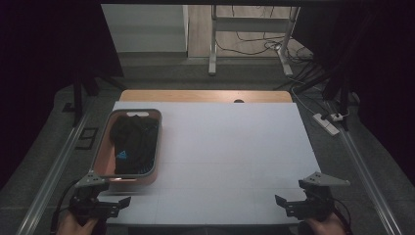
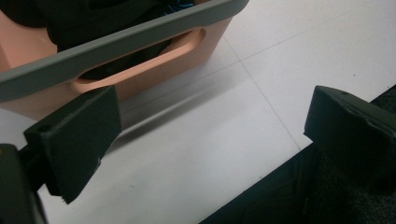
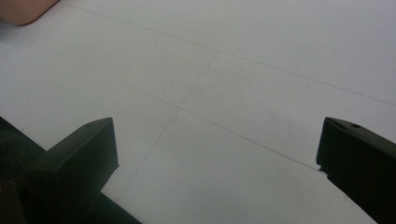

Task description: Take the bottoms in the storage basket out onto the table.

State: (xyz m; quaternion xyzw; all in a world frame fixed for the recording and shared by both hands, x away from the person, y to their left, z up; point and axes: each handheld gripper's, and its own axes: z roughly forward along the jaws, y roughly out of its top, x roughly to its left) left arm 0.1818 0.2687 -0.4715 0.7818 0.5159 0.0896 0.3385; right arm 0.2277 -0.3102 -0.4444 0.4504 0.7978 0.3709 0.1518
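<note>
So the desk (image 1: 230, 147) has a white top with a strip of wood showing along its far edge. Over on the left side sits a salmon-coloured plastic basket (image 1: 154, 147) with a grey rim, running lengthwise from roughly mid-desk toward the near edge. Inside it is a heap of black clothing (image 1: 131, 144) with a small blue logo on it, can't tell what garment it is exactly.

The left gripper (image 1: 117, 203) hangs at the near left corner of the desk, just beside the basket's near end. In the left gripper view its jaws are spread wide with nothing between them, and you can see the basket's (image 2: 140, 77) handle slot right ahead, dark cloth (image 2: 93, 18) showing through it and above the rim. One jaw sits over the desk's near edge there.

The right gripper (image 1: 288, 204) is at the near right corner, well apart from the basket. Its jaws are also spread wide and empty, with bare white desk surface (image 3: 224, 84) under them, faint seam lines crossing it. A tiny bit of the basket's corner (image 3: 23, 11) peeks in at the top left of the right gripper view.

Beyond the desk there's a power strip (image 1: 327, 122) and cables (image 1: 264, 46) on the floor.
</note>
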